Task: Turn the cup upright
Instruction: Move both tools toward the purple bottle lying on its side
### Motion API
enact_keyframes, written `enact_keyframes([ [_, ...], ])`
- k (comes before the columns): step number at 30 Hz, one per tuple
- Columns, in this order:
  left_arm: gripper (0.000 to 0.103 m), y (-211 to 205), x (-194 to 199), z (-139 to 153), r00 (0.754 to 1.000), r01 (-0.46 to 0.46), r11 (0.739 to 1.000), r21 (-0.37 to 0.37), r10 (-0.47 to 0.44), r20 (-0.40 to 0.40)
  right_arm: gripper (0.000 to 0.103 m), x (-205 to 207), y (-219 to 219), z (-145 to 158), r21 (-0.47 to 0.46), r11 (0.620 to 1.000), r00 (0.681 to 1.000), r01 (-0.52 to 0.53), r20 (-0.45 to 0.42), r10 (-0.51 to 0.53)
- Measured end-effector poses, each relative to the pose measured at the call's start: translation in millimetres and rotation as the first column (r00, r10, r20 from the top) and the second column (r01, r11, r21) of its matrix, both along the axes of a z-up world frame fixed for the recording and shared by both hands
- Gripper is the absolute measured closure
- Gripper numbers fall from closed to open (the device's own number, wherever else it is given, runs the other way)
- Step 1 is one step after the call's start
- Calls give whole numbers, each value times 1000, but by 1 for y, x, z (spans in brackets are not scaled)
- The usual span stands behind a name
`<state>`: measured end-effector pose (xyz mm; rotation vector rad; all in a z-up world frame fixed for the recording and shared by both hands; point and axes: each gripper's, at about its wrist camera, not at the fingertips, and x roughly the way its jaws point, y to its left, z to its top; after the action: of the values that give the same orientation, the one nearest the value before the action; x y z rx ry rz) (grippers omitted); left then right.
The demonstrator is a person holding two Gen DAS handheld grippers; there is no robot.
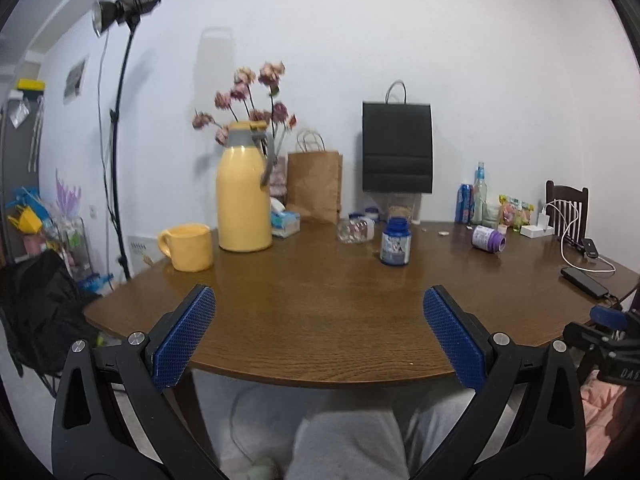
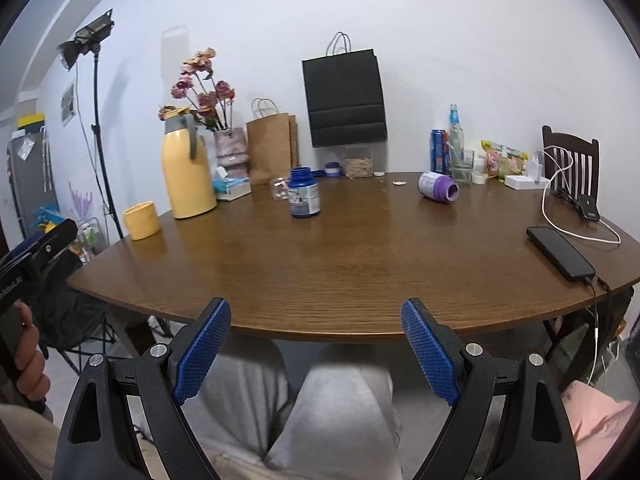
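A yellow cup [image 1: 187, 246] stands with its mouth up at the far left of the brown table [image 1: 320, 320], beside a tall yellow jug [image 1: 243, 188]. It also shows in the right wrist view [image 2: 141, 220]. My left gripper [image 1: 319, 304] is open and empty, held at the table's near edge, far short of the cup. My right gripper [image 2: 316, 316] is open and empty, also at the near edge.
A blue bottle [image 1: 394, 242] stands mid-table, a clear jar [image 1: 356, 230] and a purple bottle [image 1: 488, 239] lie on their sides. Paper bags [image 1: 316, 184], flowers and drinks line the back. A phone [image 2: 560, 253] with cable lies right. A chair [image 2: 570, 164] stands at the far right.
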<state>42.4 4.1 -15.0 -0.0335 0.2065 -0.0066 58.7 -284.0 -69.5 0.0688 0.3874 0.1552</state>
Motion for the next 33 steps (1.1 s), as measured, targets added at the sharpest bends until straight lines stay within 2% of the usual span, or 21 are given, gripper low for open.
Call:
enact_keyframes([
  [7, 0, -16, 36, 4, 1000, 13, 999, -35, -14, -17, 12, 23, -6, -3, 11, 1000, 1000, 1, -22, 0],
  [13, 0, -38, 77, 3, 990, 94, 994, -52, -99, -98, 12, 54, -14, 1, 36, 999, 1000, 5, -20, -4],
  [18, 0, -60, 111, 9, 980, 165, 986, -33, -167, -110, 12, 87, -21, 9, 18, 999, 999, 41, -25, -40],
  [21, 0, -74, 141, 17, 966, 224, 974, -35, -227, -120, 12, 117, -31, 12, 5, 997, 995, 72, -65, -71],
  [28, 0, -123, 219, 47, 904, 389, 918, -70, -396, -161, 12, 174, -65, 33, 13, 995, 991, 98, -95, -97],
  [31, 0, -149, 255, 61, 872, 452, 888, -84, -460, -167, 12, 199, -81, 48, 22, 995, 991, 96, -99, -94],
  [33, 0, -169, 276, 70, 842, 511, 857, -64, -515, -164, 12, 219, -90, 58, 17, 996, 990, 93, -111, -91],
])
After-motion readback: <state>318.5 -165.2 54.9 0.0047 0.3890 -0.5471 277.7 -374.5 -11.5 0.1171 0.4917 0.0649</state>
